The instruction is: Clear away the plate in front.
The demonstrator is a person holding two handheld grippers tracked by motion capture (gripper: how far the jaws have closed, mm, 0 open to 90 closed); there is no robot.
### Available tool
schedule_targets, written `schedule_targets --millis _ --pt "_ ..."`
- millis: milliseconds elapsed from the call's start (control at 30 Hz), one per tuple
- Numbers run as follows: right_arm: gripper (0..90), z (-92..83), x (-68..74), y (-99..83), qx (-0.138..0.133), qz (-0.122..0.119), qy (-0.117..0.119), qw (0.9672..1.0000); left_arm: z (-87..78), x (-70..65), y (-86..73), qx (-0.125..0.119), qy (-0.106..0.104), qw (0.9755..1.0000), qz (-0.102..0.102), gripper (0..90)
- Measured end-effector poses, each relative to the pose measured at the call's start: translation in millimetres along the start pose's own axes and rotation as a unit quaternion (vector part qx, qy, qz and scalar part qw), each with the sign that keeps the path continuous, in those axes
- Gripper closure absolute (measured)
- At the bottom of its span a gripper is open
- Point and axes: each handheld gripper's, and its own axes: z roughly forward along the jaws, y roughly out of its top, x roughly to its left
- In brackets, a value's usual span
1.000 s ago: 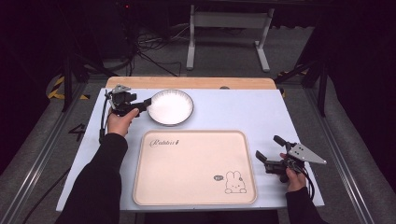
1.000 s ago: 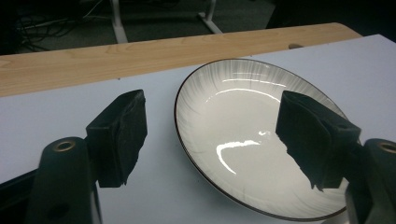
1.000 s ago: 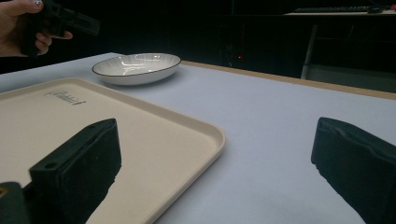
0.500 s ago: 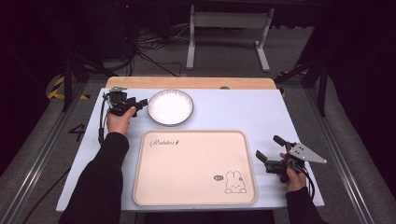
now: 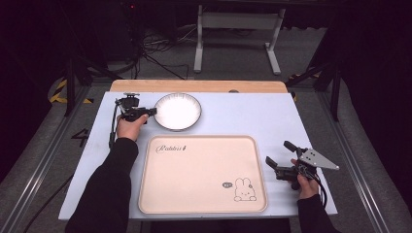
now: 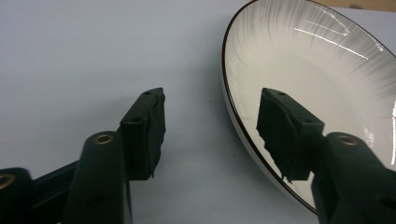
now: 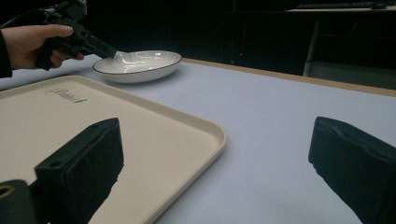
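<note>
Here the left gripper (image 6: 210,130), jaws closing astride the white bowl's (image 5: 178,111) near rim but not yet pinching, could skid off the glossy slope and tip it on the counter (image 5: 252,116).

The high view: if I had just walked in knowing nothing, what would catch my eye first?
Probably the big cream tray with a printed rabbit, lying empty at the near middle of the pale table. Just beyond its far left corner sits a white dark-rimmed bowl. The left gripper straddles its rim, jaws just closing but not yet pressing, while the right gripper rests open beside the tray's right edge.
</note>
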Motion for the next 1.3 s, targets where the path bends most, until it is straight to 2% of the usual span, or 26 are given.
schedule_targets --millis 133,233,433,733,767,833,967,1300 --pt "3.6 0.2 0.2 0.1 0.001 0.000 -0.001 1.0000 5.3 1.0 -0.3 0.012 -0.021 0.9996 -0.015 46.7" --pt "3.6 0.4 0.4 0.1 0.002 -0.001 -0.001 1.0000 9.9 3.9 -0.9 0.030 -0.051 0.9973 -0.042 51.1" --pt "3.1 0.1 0.2 0.0 0.000 0.000 0.000 1.0000 12.2 3.5 0.0 0.044 -0.053 0.9968 -0.041 58.9" --pt "3.2 0.3 0.7 0.1 0.001 -0.002 0.000 1.0000 16.6 -2.2 0.7 0.061 -0.068 0.9951 -0.039 70.2" --pt "3.2 0.3 0.7 0.1 0.002 -0.003 0.000 1.0000 16.8 -2.1 0.6 0.060 -0.068 0.9950 -0.042 70.3" --pt "3.2 0.5 0.9 0.1 0.002 -0.003 0.000 1.0000 17.1 0.8 0.9 0.065 -0.078 0.9929 -0.062 72.0" --pt "3.2 0.6 1.2 0.1 0.001 -0.003 0.000 1.0000 16.8 0.7 3.4 0.074 -0.079 0.9909 -0.081 73.6" --pt "3.2 0.5 1.0 0.1 0.002 -0.004 0.001 1.0000 16.7 0.8 5.1 0.079 -0.077 0.9879 -0.110 76.2"
